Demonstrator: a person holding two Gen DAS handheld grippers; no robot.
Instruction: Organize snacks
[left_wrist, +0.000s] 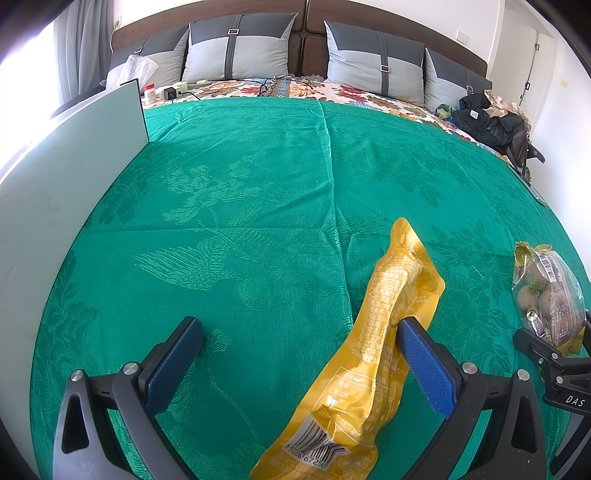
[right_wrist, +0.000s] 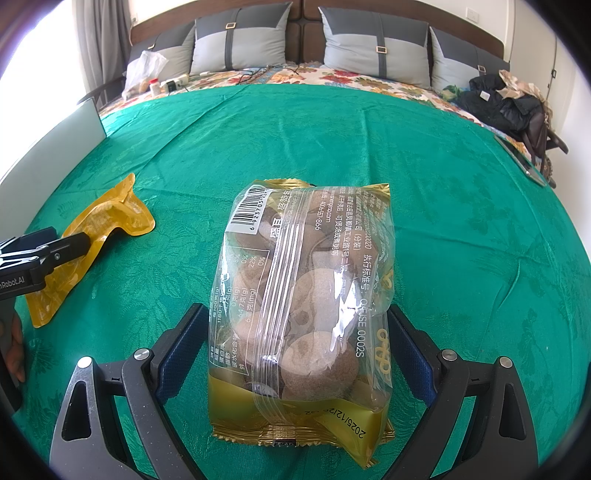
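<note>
- Right gripper (right_wrist: 295, 325) has its blue pads on both sides of the clear cookie bag (right_wrist: 301, 306), pressed against it, with the bag's gold end nearest the camera.
- Left gripper (left_wrist: 299, 332) is wide open; its right pad touches the yellow snack pouch (left_wrist: 373, 347), the other pad is well apart.
- Only the right view shows a hand (right_wrist: 14, 347) at the left edge and "Robot.AI" on the other tool.
- Only the left view shows "DAS" on the tool beside the cookie bag.
- Cookie bag reads "2025/12/2" and has a barcode.
- Green cloth (left_wrist: 240, 177) is bare farther out, with a white board (left_wrist: 55, 192) along its left edge.
- Grey pillows (right_wrist: 240, 40) stand farthest back.
</note>
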